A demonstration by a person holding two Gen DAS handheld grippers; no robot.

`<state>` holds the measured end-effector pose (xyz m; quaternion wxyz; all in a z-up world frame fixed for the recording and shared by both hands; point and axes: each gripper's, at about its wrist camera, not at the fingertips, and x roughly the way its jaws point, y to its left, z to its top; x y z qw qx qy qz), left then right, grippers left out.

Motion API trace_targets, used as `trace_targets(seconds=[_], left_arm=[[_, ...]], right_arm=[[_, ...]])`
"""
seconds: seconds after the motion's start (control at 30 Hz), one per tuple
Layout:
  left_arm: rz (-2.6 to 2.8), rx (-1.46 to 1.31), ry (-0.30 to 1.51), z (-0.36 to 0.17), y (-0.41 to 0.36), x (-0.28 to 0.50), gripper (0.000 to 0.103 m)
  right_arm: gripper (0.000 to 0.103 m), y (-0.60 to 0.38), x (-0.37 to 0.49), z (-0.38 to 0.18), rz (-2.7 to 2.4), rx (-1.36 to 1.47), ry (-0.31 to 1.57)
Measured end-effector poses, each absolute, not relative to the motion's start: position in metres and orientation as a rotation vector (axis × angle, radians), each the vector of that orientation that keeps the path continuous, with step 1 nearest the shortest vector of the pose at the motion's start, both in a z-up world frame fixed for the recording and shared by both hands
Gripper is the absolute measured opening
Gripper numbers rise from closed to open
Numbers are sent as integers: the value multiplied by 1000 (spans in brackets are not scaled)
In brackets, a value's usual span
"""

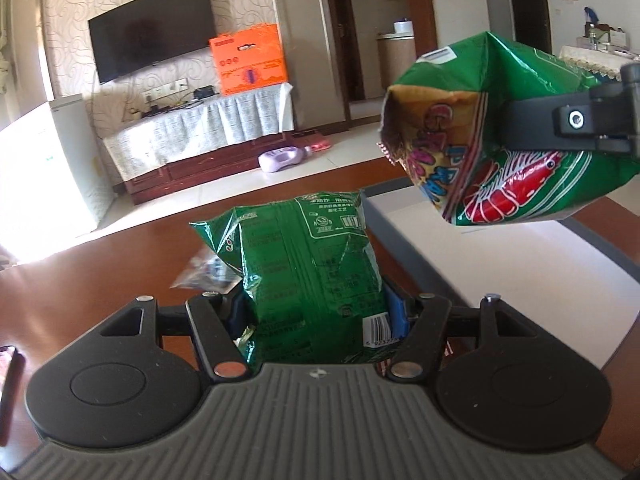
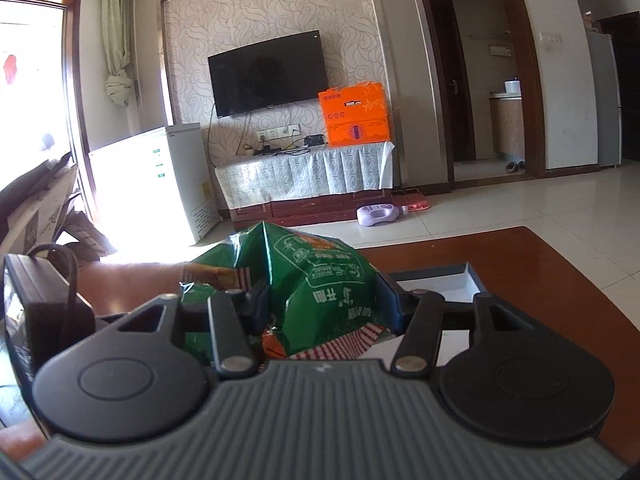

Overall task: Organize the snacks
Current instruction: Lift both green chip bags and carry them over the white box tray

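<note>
My left gripper [image 1: 318, 306] is shut on a green snack bag [image 1: 308, 264], back side up, held above the brown table [image 1: 100, 272]. My right gripper [image 2: 320, 300] is shut on a second green shrimp-snack bag [image 2: 320, 280]. In the left wrist view that second bag [image 1: 500, 132] hangs in the air at the upper right, clamped by the right gripper's black fingers [image 1: 552, 120], above a shallow grey box with a white inside [image 1: 460, 248]. The box also shows in the right wrist view [image 2: 448, 284] just beyond the held bag.
A small clear wrapped packet [image 1: 204, 272] lies on the table behind the left bag. A black device [image 2: 36, 312] sits at the left of the right wrist view. Beyond the table are the tiled floor, a TV stand [image 2: 304, 184] and a white freezer [image 2: 160, 184].
</note>
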<state>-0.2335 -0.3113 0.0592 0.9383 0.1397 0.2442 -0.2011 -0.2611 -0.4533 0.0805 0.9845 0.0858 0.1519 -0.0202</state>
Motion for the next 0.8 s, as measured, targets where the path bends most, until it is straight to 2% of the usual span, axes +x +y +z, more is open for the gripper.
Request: trace_targets(seconds=[0.4, 0.8], left_arm=[[-503, 269, 482, 47, -392, -219, 69], [-608, 330, 388, 38, -442, -186, 69]], right_arm=[[56, -509, -263, 60, -169, 197, 335], [56, -544, -223, 44, -245, 199, 414]])
